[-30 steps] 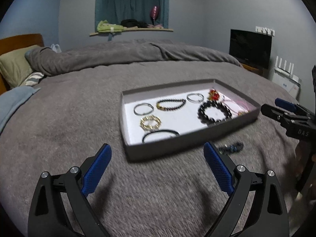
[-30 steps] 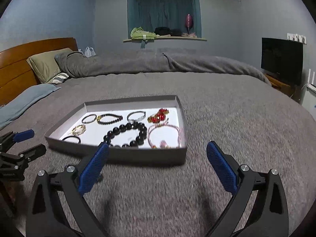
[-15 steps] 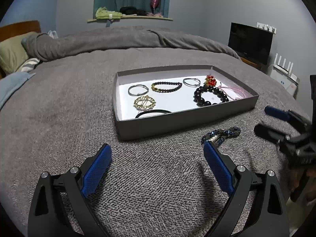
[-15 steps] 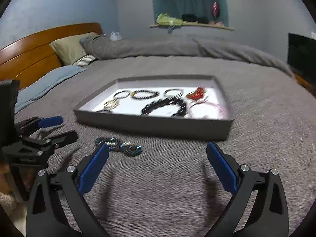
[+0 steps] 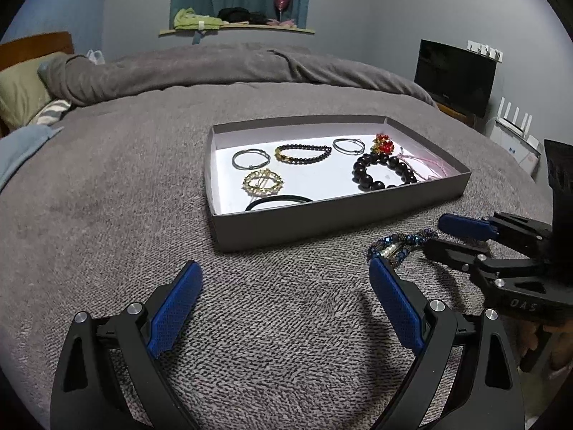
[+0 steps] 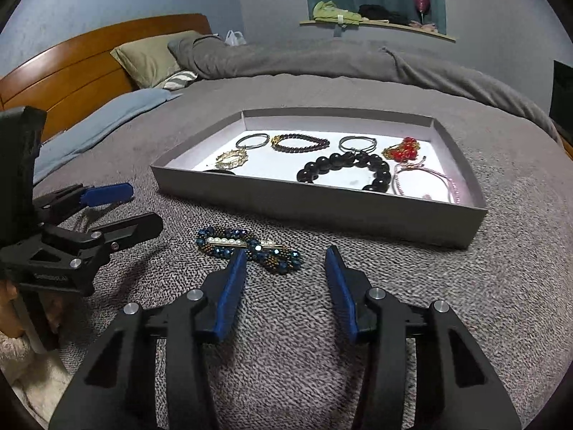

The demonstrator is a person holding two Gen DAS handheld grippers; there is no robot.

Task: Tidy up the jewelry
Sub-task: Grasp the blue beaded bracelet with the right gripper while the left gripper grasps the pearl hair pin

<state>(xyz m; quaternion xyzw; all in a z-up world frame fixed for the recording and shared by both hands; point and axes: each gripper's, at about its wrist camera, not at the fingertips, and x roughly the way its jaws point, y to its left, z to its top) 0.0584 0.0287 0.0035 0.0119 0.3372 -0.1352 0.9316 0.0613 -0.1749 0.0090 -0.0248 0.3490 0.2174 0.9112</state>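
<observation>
A grey tray [image 5: 343, 211] [image 6: 322, 200] on the bed holds several bracelets, among them a black bead bracelet [image 5: 383, 172] [image 6: 343, 170] and a red and gold piece [image 5: 383, 143] [image 6: 403, 150]. A blue beaded bracelet with a pearl clip [image 6: 247, 247] [image 5: 401, 245] lies on the blanket in front of the tray. My right gripper [image 6: 286, 268] is open with its jaws partly narrowed, its fingertips just short of that bracelet, empty. My left gripper [image 5: 283, 279] is wide open and empty, left of the bracelet.
The grey blanket [image 5: 107, 179] covers the whole bed. A wooden headboard [image 6: 78, 71] and pillows [image 6: 150, 53] lie at the left. A TV [image 5: 454, 75] and a white router [image 5: 515, 129] stand at the right beyond the bed.
My right gripper swung left and came down toward the blue beaded bracelet, and its jaws narrowed. My left gripper pulled back from the tray, bringing the bracelet and the right gripper into view.
</observation>
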